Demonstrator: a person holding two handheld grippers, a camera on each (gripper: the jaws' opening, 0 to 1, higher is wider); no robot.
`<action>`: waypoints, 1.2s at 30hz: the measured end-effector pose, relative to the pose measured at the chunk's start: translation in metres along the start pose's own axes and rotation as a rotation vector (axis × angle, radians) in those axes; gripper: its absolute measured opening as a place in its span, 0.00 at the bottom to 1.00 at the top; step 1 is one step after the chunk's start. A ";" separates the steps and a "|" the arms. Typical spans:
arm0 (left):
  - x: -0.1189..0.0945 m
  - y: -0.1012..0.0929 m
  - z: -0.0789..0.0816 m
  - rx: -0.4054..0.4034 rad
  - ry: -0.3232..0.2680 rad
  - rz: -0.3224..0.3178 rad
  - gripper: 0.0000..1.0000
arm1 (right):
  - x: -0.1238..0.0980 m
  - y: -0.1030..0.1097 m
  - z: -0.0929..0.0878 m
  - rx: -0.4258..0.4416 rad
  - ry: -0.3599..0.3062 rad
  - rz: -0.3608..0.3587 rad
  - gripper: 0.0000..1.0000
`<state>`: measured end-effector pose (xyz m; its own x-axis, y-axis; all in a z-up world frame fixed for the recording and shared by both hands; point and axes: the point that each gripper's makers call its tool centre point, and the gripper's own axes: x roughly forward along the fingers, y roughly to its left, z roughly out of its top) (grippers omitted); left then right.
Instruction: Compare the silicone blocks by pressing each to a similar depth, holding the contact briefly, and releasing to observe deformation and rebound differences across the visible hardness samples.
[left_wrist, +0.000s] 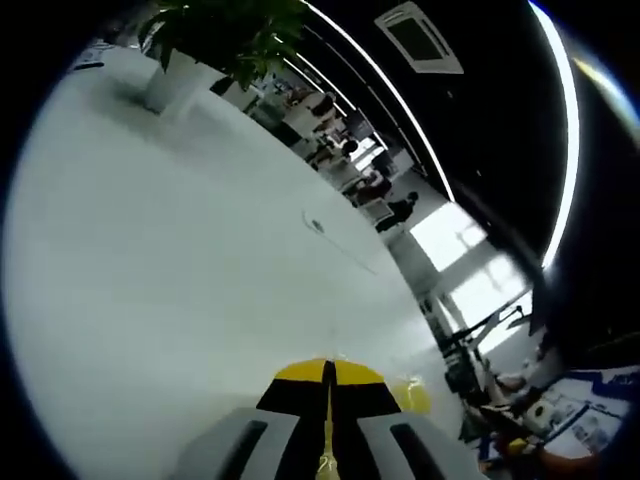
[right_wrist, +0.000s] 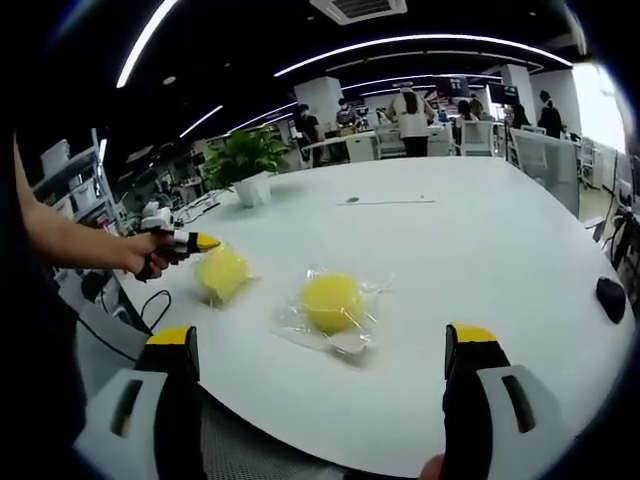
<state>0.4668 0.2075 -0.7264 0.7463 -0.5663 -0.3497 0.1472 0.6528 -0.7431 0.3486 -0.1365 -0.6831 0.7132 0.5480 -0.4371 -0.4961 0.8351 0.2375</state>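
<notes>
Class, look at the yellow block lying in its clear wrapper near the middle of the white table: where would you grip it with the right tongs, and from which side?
Grip the wrapped yellow block across its rounded middle, coming from the near table edge where the open right tongs already face it. It looks like a low dome, so its sides offer opposing surfaces. The loose wrapper may slip; close gently.

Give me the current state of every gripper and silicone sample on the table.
Left gripper: shut, tip at the side of the bare yellow block.
Right gripper: open, jaws wide apart, holding nothing.
Bare yellow block: on the white table, unwrapped, beside the left gripper's tip.
Wrapped yellow block: on the table inside clear plastic wrap, untouched, round.
</notes>
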 end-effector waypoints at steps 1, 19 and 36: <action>-0.001 -0.004 0.001 0.002 0.000 -0.010 0.00 | 0.000 -0.001 0.001 0.002 -0.005 -0.002 0.96; -0.029 -0.057 0.010 0.464 0.038 -0.016 0.00 | -0.003 0.018 0.002 -0.004 -0.025 0.030 0.96; -0.065 -0.138 0.030 0.555 0.001 -0.212 0.00 | 0.000 0.023 0.025 -0.017 -0.066 0.059 0.96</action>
<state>0.4172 0.1694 -0.5840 0.6629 -0.7136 -0.2266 0.6110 0.6906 -0.3870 0.3499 -0.1161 -0.6564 0.7133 0.5984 -0.3649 -0.5458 0.8009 0.2464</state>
